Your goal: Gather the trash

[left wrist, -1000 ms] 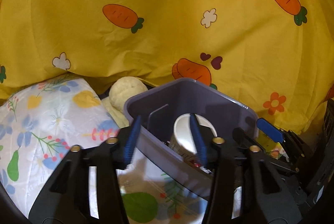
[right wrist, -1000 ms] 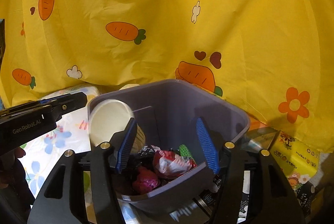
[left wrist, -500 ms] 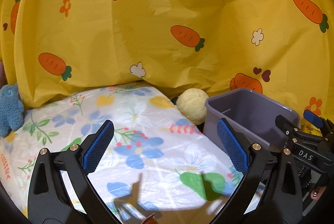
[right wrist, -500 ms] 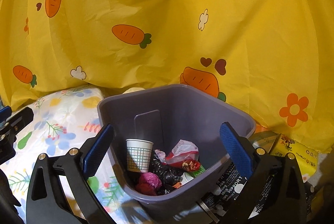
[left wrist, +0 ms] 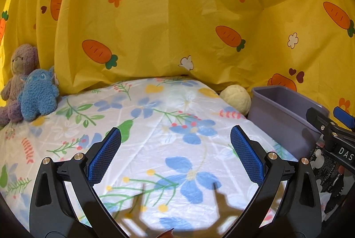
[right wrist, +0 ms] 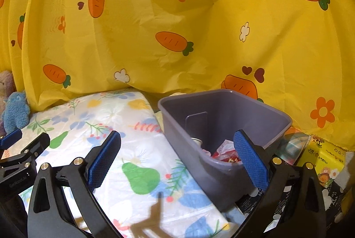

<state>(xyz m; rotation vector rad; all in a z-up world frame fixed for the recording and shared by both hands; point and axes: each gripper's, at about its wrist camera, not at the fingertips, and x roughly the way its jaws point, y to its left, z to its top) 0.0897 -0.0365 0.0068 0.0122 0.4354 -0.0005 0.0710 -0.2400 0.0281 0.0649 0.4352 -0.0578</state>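
A grey-purple plastic bin [right wrist: 224, 125] stands at the right edge of the floral bedsheet [right wrist: 133, 149]. Inside it I see red and white wrappers [right wrist: 224, 150] and the rim of a paper cup [right wrist: 196, 140]. The bin also shows at the right of the left wrist view [left wrist: 281, 114]. My left gripper [left wrist: 175, 153] is open and empty above the floral sheet [left wrist: 155, 127]. My right gripper [right wrist: 177, 158] is open and empty, its right finger [right wrist: 250, 160] over the bin's near rim. The left gripper's tip appears at the lower left of the right wrist view [right wrist: 24, 149].
A yellow carrot-print cloth [left wrist: 177, 16] hangs behind. A blue plush [left wrist: 37, 96] and a purple bear [left wrist: 20, 69] sit at the far left. A cream ball [left wrist: 236, 97] lies beside the bin. A yellow tissue pack [right wrist: 321, 160] and printed black packaging [right wrist: 328, 193] lie right of the bin.
My left gripper let the paper cup drop into the bin, opened wide and swung left over the sheet. My right gripper opened wider and pulled back left from the bin.
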